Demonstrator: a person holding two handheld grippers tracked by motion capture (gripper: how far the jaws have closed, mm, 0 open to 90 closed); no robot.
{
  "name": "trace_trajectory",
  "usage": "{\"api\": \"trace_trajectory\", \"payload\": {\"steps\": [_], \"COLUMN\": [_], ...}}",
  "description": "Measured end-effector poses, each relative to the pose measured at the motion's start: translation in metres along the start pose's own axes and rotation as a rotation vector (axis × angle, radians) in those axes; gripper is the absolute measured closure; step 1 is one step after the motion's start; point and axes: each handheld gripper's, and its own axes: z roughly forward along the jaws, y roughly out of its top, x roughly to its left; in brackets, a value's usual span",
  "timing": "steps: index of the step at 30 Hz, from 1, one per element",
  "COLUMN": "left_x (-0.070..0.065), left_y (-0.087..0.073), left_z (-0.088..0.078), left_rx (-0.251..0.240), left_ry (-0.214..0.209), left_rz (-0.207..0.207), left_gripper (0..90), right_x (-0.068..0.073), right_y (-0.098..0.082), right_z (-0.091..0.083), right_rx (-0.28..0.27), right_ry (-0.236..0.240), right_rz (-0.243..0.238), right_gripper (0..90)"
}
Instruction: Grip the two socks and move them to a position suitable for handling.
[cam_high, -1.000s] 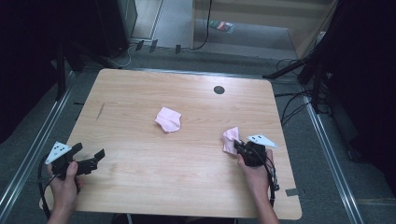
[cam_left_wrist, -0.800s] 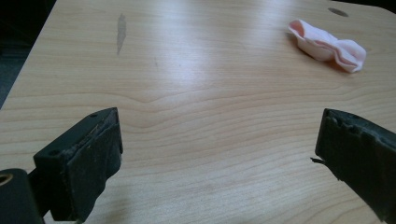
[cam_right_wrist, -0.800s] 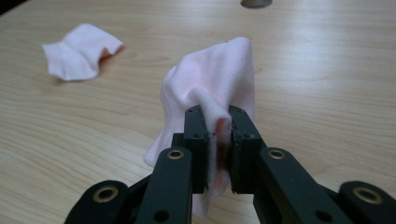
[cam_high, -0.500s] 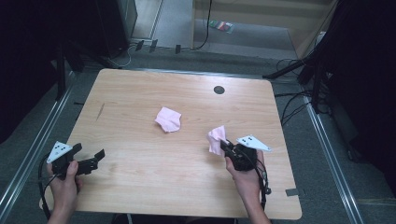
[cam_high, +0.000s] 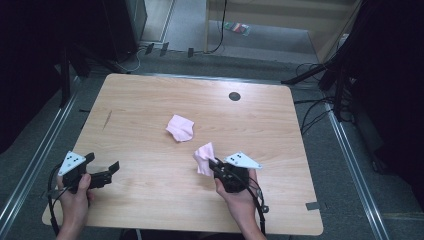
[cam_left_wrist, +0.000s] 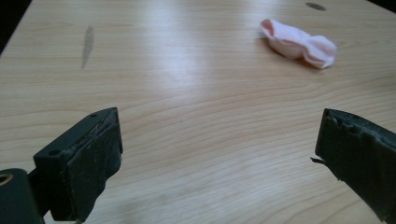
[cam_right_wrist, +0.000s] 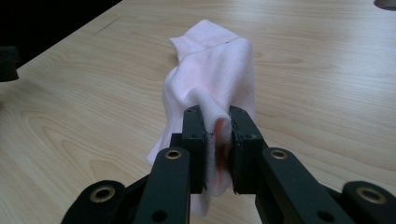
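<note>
My right gripper (cam_high: 214, 163) (cam_right_wrist: 217, 135) is shut on a pink cloth (cam_high: 204, 156) (cam_right_wrist: 210, 79), which hangs crumpled from the jaws just above the wooden table (cam_high: 150, 200). A second pink cloth (cam_high: 180, 127) (cam_left_wrist: 299, 42) lies bunched near the table's middle, apart from both grippers. My left gripper (cam_high: 104, 170) (cam_left_wrist: 215, 154) rests open near the front left corner, with nothing between its black fingers (cam_left_wrist: 79, 163).
A dark round hole (cam_high: 234, 96) sits in the tabletop toward the back. A dark streak (cam_high: 107, 119) (cam_left_wrist: 87, 37) marks the wood at the left. Cables and dark stands crowd the floor right of the table.
My right gripper has carried its pink cloth leftward, from near the right edge toward the table's middle. The left gripper and the other cloth have stayed put.
</note>
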Motion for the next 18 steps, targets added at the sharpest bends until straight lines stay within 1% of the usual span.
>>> {"api": "trace_trajectory", "payload": {"steps": [2, 5, 6, 7, 11, 13, 16, 18], "left_x": [-0.006, -0.017, -0.017, -0.023, -0.034, -0.04, -0.046, -0.049], "left_y": [0.001, 0.003, 0.003, 0.004, 0.006, 0.006, 0.005, 0.004], "left_z": [0.001, 0.0, 0.0, -0.001, -0.002, -0.002, 0.001, 0.002], "left_rx": [-0.003, -0.003, -0.003, -0.006, -0.006, -0.01, -0.004, 0.003], "left_ry": [-0.015, -0.038, -0.038, -0.049, -0.063, -0.08, -0.099, -0.104], "left_rz": [0.001, 0.006, 0.006, 0.004, 0.01, 0.01, 0.02, 0.026], "left_gripper": [1.2, 1.2, 1.2, 1.2, 1.2, 1.2, 1.2, 1.2], "right_x": [0.009, 0.02, 0.025, 0.029, 0.047, 0.057, 0.074, 0.082], "right_y": [-0.002, -0.005, -0.006, -0.007, -0.008, -0.009, -0.012, -0.014], "right_z": [0.003, 0.009, 0.013, 0.016, 0.027, 0.034, 0.046, 0.054], "right_rx": [-0.002, -0.004, 0.002, 0.01, 0.03, 0.035, 0.049, 0.053], "right_ry": [0.013, 0.019, 0.025, 0.029, 0.041, 0.05, 0.045, 0.044], "right_rz": [-0.003, -0.009, -0.008, -0.011, -0.023, -0.013, -0.048, -0.054], "right_gripper": [79.4, 79.3, 79.4, 79.2, 78.7, 78.6, 78.6, 78.7]}}
